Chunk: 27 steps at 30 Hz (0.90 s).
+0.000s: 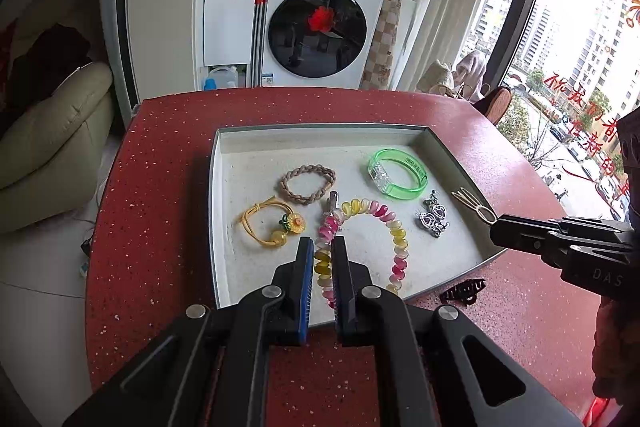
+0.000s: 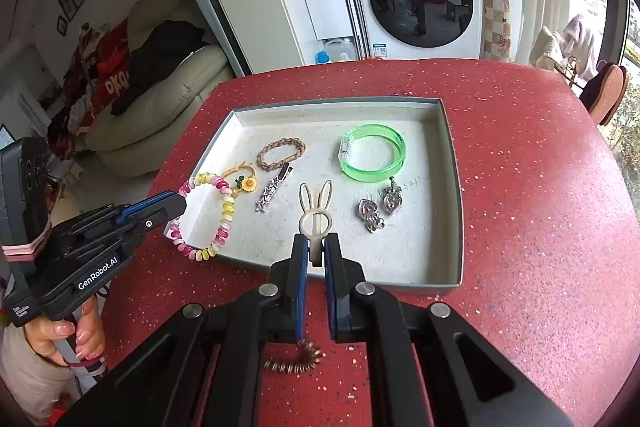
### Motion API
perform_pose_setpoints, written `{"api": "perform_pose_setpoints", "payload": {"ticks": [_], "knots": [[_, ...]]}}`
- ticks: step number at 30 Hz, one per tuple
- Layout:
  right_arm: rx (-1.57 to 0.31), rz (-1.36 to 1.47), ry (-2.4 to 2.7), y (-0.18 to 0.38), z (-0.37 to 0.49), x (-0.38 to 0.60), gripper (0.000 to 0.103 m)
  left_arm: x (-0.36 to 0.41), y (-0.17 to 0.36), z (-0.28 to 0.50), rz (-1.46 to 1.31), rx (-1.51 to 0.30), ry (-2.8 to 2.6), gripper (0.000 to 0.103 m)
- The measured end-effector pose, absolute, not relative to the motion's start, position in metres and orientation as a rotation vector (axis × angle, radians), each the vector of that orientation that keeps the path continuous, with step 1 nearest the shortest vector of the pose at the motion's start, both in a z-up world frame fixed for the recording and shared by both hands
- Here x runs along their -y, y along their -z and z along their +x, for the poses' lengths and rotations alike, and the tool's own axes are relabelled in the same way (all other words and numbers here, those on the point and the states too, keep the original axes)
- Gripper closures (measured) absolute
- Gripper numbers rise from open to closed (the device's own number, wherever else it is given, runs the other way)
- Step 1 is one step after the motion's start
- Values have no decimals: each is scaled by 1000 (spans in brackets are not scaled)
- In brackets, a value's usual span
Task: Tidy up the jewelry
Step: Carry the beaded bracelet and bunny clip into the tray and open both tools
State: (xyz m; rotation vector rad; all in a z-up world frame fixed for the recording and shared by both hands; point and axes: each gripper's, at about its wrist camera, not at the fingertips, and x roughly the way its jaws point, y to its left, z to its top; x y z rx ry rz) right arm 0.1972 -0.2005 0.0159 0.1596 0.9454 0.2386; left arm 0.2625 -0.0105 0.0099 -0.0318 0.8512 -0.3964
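My left gripper (image 1: 323, 247) is shut on a pink-and-yellow bead bracelet (image 1: 372, 211), held over the near left part of the grey tray (image 1: 320, 129). In the right wrist view, this left gripper (image 2: 178, 207) hangs the bracelet (image 2: 224, 211) across the tray's left rim. A cream rabbit-ear hair clip (image 2: 316, 215) is pinched in my shut right gripper (image 2: 316, 247), above the tray's near middle. From the left wrist view, the right gripper (image 1: 494, 231) and its clip (image 1: 476, 205) sit at the tray's right edge.
In the tray (image 2: 340, 103) lie a green bangle (image 2: 372, 153), a braided tie (image 2: 280, 153), a sunflower tie (image 2: 246, 181), a silver star clip (image 2: 272, 193) and silver earrings (image 2: 374, 211). On the red table rest a black claw clip (image 1: 464, 291) and a brown coil tie (image 2: 296, 361).
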Motion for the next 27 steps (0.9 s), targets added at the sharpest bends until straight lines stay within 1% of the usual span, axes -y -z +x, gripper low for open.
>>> {"api": "perform_pose_setpoints", "payload": {"ticks": [14, 19, 27], "knots": [[-1044, 178, -235, 30, 259, 185, 94, 25, 33, 308, 36, -948, 324, 76], [-1078, 175, -195, 48, 272, 184, 94, 32, 42, 312, 92, -964, 303, 76], [-1096, 178, -173, 59, 277, 184, 94, 40, 51, 311, 145, -974, 293, 76]]}}
